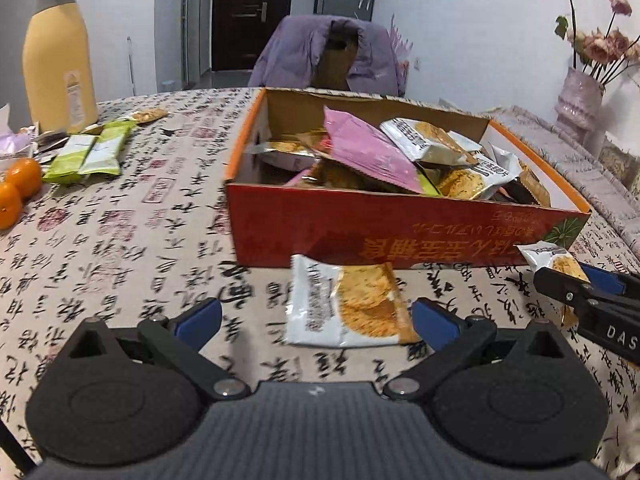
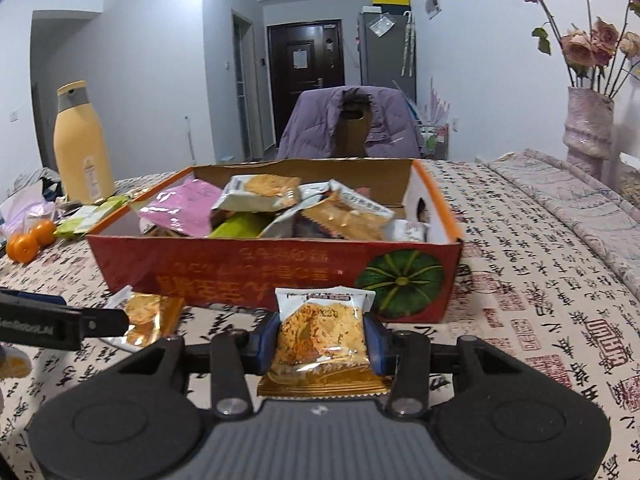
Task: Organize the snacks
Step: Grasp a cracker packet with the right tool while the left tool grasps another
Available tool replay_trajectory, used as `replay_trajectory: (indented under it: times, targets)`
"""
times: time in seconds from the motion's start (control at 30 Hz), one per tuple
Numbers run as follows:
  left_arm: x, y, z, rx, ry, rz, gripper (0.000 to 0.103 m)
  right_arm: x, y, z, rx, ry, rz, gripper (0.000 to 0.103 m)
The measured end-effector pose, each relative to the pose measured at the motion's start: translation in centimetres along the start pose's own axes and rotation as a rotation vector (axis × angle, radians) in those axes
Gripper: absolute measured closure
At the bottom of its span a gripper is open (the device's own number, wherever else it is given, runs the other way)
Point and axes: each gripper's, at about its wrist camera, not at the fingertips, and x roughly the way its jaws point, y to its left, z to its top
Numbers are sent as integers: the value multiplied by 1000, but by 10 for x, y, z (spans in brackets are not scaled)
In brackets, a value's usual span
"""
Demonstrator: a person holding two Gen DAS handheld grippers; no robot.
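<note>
Right gripper (image 2: pixel 325 338) angled down, just short of the red box (image 2: pixel 272 276), clamped on a snack packet (image 2: pixel 322 336). Left gripper (image 1: pixel 316 316) spread wide over another packet (image 1: pixel 348 304) lying before the same box, pads apparently clear of it. Only the left view shows that packet whole.

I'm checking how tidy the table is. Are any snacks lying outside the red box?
Yes. One cracker packet lies on the tablecloth against the red box's front, and green packets sit loose beside the yellow bottle. The right tool grips another cracker packet.
</note>
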Motion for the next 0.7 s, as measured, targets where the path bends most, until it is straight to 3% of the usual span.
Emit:
replay_trajectory:
  times: [0.43, 0.7]
  targets:
    - [31, -21, 9, -30, 99, 76, 0, 1, 1, -7, -18, -53, -34, 59]
    - [34, -27, 8, -45, 103, 86, 0, 1, 0, -7, -11, -59, -25, 59]
